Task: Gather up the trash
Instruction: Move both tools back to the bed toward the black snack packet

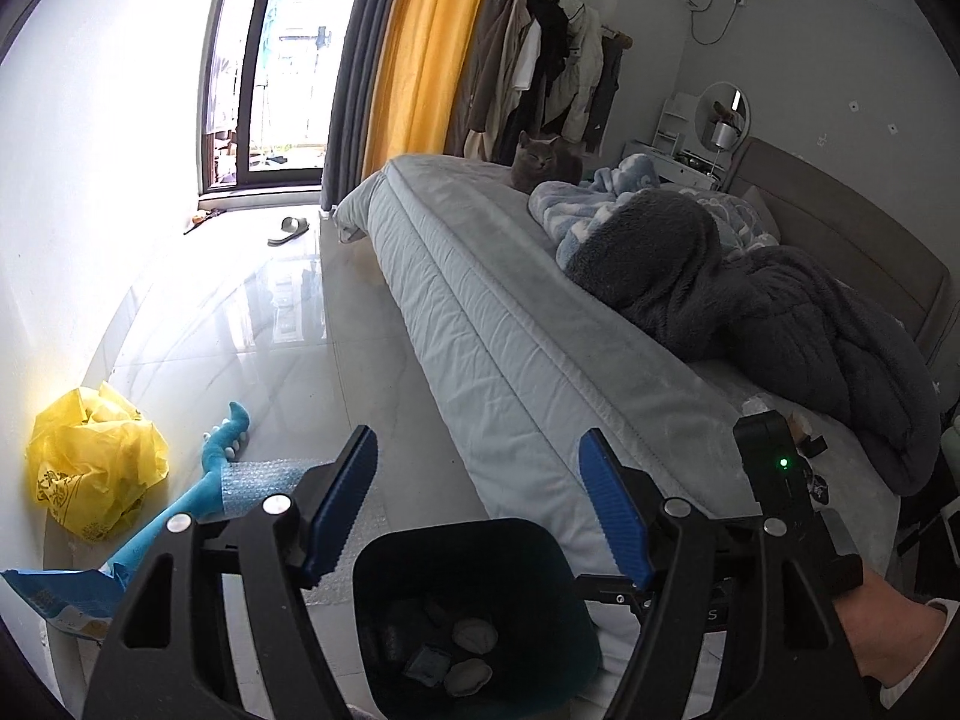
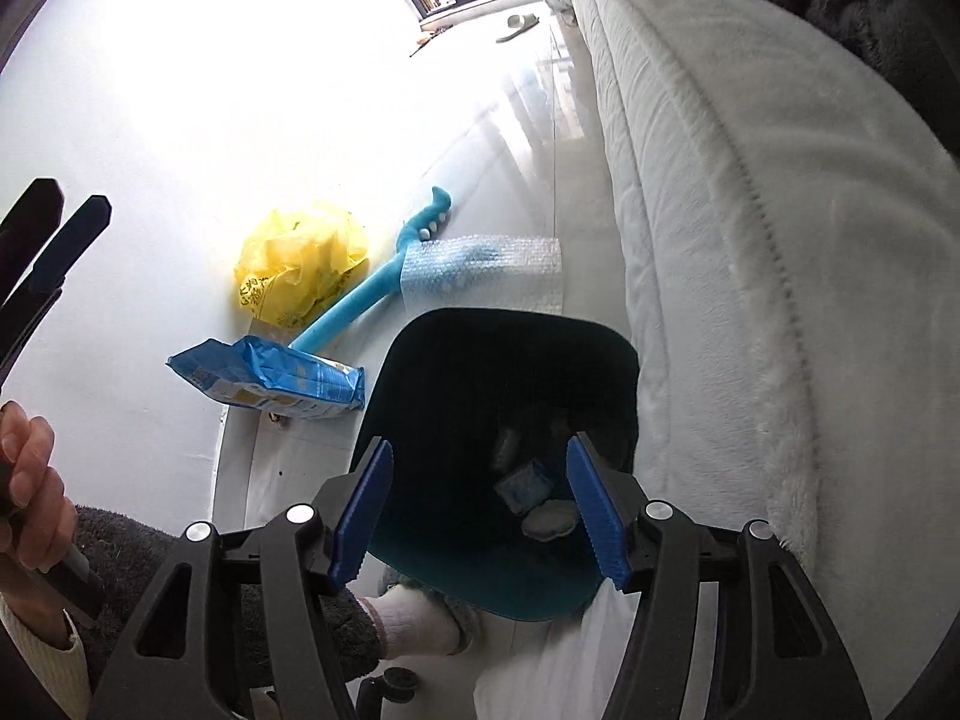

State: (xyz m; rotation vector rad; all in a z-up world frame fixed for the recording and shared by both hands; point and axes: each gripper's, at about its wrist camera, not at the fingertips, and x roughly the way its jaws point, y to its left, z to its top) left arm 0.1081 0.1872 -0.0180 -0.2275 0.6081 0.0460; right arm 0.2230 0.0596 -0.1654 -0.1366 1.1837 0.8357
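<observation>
left gripper held with jaws apart, nothing between. right gripper likewise released, empty, above dark bin. bin stood on floor against bed; crumpled wads seen inside. yellow bag, blue packet, bubble wrap left on floor beside bin.

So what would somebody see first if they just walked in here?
Probably the crumpled yellow bag on the floor by the white wall, next to a long blue toy and a blue packet. Right below both open grippers stands a dark bin beside the bed, with a few bits of trash already inside. And a grey cat sits at the bed's far end.
</observation>
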